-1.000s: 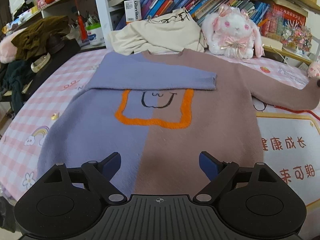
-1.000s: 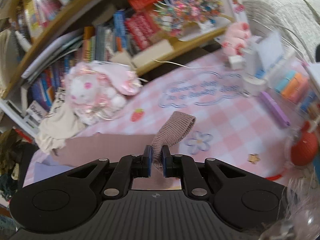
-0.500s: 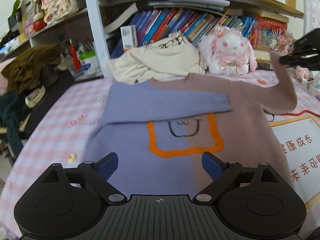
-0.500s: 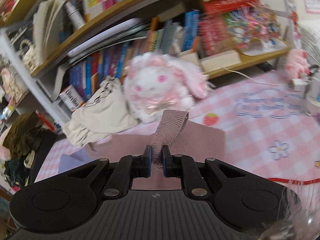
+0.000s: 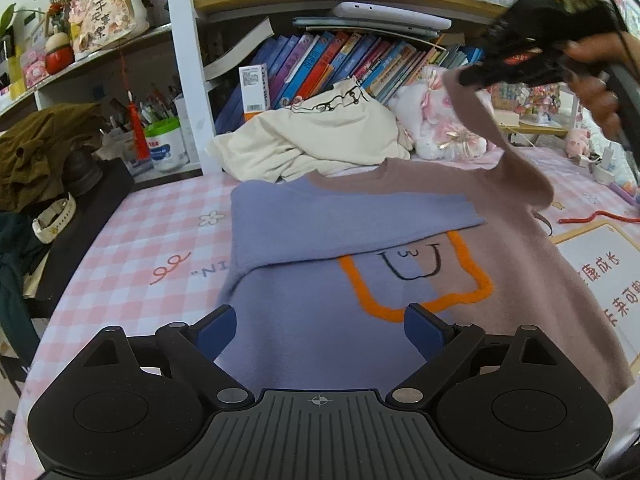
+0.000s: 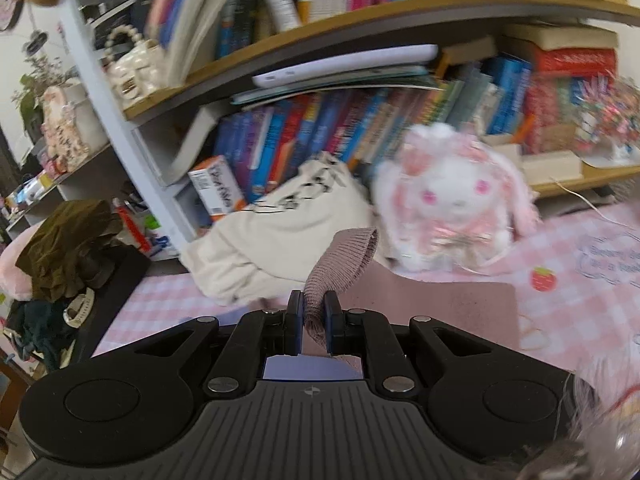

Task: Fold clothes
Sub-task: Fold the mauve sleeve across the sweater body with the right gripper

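A sweater [image 5: 360,320], half lavender and half mauve with an orange square and a face, lies flat on the pink checked cloth [image 5: 160,248]. Its lavender sleeve [image 5: 352,220] is folded across the chest. My left gripper [image 5: 319,332] is open and empty, low over the sweater's hem. My right gripper [image 6: 312,320] is shut on the ribbed cuff [image 6: 340,256] of the mauve sleeve. In the left wrist view it [image 5: 480,78] holds that sleeve [image 5: 508,152] lifted in the air above the sweater's right shoulder.
A cream garment [image 5: 320,136] is heaped behind the sweater's collar, next to a pink and white plush rabbit [image 6: 452,196]. Bookshelves [image 5: 340,64] stand behind. Dark clothes and a watch [image 5: 52,216] lie at left. A white sign [image 5: 600,276] lies at right.
My right gripper has lifted the mauve sleeve off the cloth and carried it up and leftward over the sweater. My left gripper has drawn back and stays open.
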Demonstrator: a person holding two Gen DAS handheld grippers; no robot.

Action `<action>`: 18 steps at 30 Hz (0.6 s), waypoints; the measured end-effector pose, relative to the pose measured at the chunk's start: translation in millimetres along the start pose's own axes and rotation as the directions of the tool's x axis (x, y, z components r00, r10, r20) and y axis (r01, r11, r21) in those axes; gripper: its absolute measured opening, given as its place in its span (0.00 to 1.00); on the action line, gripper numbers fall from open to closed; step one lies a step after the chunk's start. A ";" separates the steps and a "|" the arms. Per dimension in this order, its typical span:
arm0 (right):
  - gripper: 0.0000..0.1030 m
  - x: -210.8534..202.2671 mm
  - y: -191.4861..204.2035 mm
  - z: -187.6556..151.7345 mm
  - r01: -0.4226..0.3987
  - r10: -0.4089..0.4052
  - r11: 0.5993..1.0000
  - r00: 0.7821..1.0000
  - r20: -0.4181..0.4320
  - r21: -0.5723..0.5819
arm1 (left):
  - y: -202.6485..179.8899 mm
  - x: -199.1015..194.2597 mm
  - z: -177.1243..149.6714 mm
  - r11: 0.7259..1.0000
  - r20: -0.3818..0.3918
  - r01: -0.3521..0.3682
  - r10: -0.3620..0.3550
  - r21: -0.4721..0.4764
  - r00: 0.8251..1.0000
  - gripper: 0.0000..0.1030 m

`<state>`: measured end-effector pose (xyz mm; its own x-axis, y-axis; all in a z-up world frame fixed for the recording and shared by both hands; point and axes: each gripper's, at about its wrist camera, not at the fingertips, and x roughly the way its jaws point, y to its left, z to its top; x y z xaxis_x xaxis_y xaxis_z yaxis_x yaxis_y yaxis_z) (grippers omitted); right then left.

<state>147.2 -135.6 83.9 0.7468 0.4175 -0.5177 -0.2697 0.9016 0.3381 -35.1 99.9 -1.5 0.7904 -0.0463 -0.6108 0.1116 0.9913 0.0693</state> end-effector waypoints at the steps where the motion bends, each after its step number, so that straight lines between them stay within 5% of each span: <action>1: 0.10 3.9 9.0 0.5 -0.005 0.005 1.000 1.000 -0.002 -0.007 | 2.9 -0.6 -0.7 1.000 0.002 0.001 -0.001 0.002 1.000 0.90; 18: 0.10 69.3 86.7 -21.0 -0.076 0.069 0.996 0.991 -0.119 -0.056 | 45.7 -4.6 -13.0 0.998 -0.021 -0.052 0.052 -0.030 0.998 0.90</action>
<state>162.8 -26.2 60.8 0.6492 0.4887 -0.5828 -0.3588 0.8724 0.3319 -41.5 147.0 -5.7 0.7826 0.0076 -0.6225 0.0521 0.9956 0.0776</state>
